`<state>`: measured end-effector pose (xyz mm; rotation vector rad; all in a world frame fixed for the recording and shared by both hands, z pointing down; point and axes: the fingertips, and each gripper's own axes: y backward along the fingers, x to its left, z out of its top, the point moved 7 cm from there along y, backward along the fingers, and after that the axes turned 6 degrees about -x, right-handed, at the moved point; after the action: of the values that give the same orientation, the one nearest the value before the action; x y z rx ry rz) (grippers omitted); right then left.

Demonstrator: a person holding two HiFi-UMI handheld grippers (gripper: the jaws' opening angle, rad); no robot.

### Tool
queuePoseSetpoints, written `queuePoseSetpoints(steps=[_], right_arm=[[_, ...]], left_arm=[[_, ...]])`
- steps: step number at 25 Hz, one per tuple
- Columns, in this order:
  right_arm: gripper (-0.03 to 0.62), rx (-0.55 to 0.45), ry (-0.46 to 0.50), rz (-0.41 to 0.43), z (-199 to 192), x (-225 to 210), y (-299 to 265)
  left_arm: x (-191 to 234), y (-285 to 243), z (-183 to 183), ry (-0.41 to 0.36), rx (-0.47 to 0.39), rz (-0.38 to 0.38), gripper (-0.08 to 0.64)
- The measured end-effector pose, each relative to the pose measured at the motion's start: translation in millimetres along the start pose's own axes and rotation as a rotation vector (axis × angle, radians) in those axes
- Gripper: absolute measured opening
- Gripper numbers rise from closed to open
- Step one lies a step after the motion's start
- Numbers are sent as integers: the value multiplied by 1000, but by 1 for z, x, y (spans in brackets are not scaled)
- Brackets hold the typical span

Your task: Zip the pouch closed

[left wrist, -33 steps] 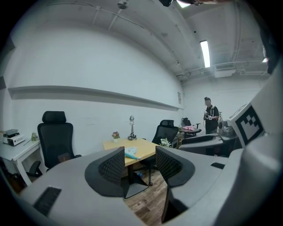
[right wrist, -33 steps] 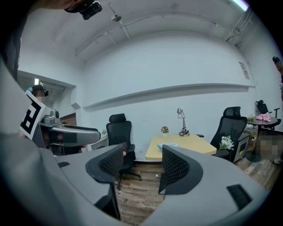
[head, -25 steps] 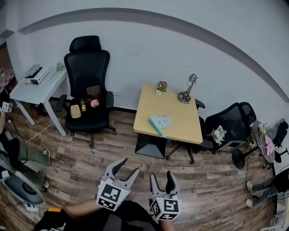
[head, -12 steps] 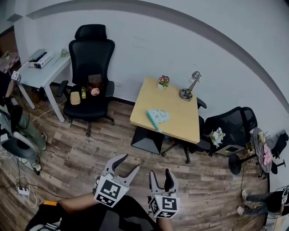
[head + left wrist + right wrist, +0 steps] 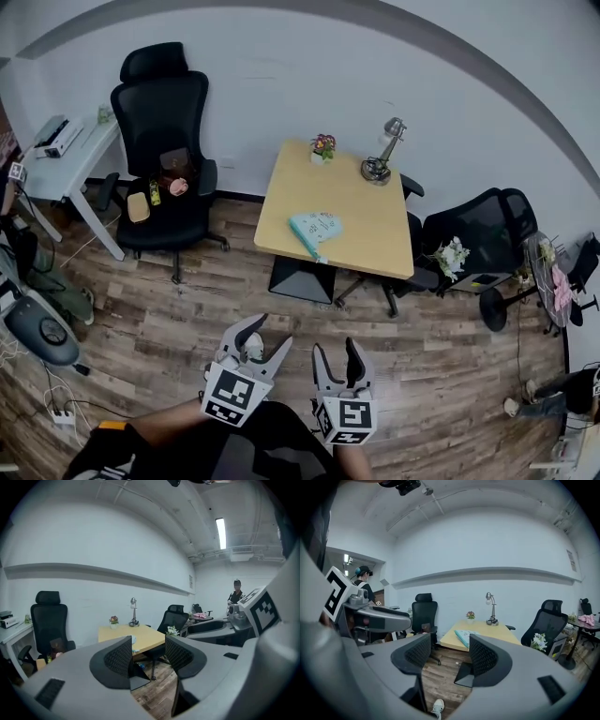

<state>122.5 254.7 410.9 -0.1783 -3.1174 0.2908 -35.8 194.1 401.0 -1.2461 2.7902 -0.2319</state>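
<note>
The pale wooden table stood across the room, the teal pouch lying flat near its left edge, too small to show its zip or contents. Well short of it, the left gripper and right gripper both gaped, nothing between their jaws. Since a moment earlier, table and pouch had drifted slightly left; the grippers kept their place.

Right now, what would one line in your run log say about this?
task: not started | left gripper: open, empty | right gripper: open, empty | pouch: on table, untouched
</note>
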Motion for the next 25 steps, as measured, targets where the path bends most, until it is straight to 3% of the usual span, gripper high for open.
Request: queuePoseSetpoints(steps=[9,19,25], right_arm=[[262,80,12,-12,1,-39,-77],[224,176,113,24,16,-63,-176],[218,160,195,57,38,-67,-228]], left_arm=[[41,-85,-1,42,39,-38,210],[113,-164,4,60,63,-50,209],[152,-198,7,70,33,-41,209]])
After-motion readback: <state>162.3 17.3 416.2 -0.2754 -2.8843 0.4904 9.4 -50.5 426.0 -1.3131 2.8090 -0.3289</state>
